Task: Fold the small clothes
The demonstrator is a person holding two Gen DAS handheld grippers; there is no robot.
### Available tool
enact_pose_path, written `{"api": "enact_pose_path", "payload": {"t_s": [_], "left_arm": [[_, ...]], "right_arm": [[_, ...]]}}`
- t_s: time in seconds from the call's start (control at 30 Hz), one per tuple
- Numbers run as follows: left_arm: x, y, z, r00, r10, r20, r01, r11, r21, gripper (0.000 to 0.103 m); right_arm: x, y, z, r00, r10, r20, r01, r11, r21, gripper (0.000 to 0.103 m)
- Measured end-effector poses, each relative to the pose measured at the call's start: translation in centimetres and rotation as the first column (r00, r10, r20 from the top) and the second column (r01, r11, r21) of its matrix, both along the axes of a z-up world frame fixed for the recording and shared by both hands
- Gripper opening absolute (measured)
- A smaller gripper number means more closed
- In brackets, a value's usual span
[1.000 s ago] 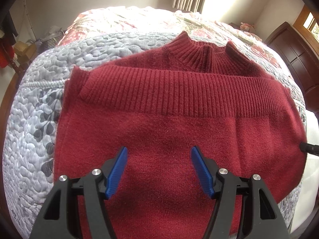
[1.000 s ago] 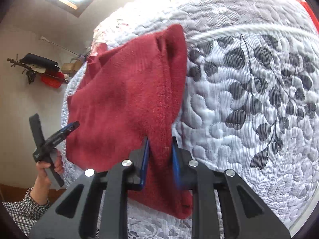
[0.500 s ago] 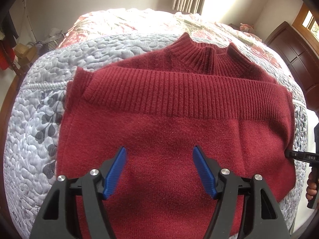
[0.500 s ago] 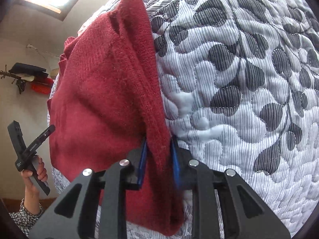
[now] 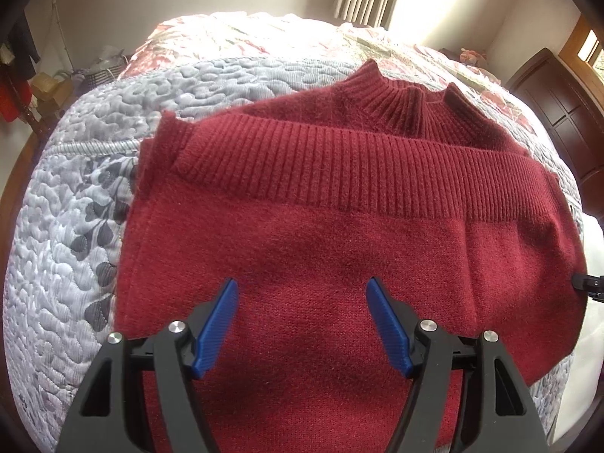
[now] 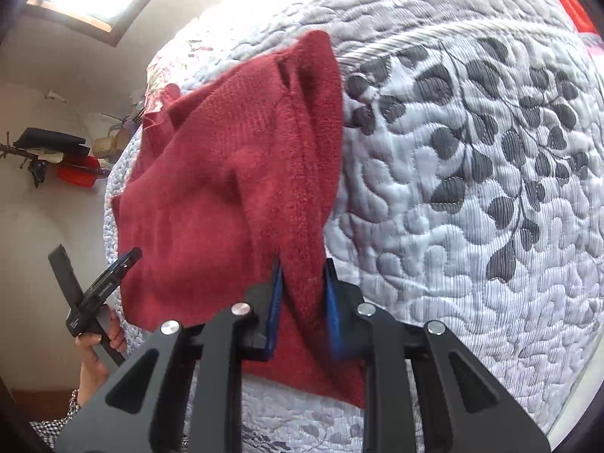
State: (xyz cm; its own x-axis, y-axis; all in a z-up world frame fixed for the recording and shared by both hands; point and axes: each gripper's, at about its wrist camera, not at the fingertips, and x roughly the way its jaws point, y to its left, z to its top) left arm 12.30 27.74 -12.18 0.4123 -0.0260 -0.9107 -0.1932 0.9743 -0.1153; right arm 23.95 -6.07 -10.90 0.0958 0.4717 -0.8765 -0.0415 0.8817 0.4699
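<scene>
Red sweater folded on quilted bedspread. Left gripper above it, jaws spread. Right gripper pinching sweater edge.

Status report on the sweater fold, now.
Left gripper open, above red sweater. Right gripper shut on sweater's edge. Sweater on quilt, hem folded toward collar. Nothing in the way.

No legible text anywhere
</scene>
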Motion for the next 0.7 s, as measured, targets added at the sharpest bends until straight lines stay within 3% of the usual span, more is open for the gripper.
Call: {"api": "enact_pose_path", "payload": {"t_s": [0.2,0.4,0.53,0.6,0.7], "left_arm": [[0.2,0.1,0.7,1.0,-0.016,0.012,0.016,1.0,-0.003,0.072],[0.2,0.5,1.0,1.0,-0.02,0.012,0.02,1.0,0.001,0.074],[0.1,1.6,1.0,1.0,-0.001,0.005,0.001,1.0,-0.005,0.075],[-0.2,2.6,1.2,1.0,0.017,0.009,-0.017,1.0,-0.005,0.075],[-0.5,4.6,1.4,0.997,0.072,0.01,-0.072,0.997,-0.022,0.076]], "right_arm": [[0.1,5.8,3.9,0.994,0.096,0.043,-0.097,0.995,0.009,0.019],[0.1,11.9,5.8,0.971,0.223,0.084,-0.224,0.974,0.009,0.017],[0.1,16.0,5.7,0.953,0.292,0.084,-0.295,0.955,0.038,0.013],[-0.1,18.5,5.3,0.938,0.336,0.078,-0.342,0.938,0.064,0.006],[-0.2,21.0,3.7,0.92,0.39,0.044,-0.392,0.916,0.078,0.006]]}}
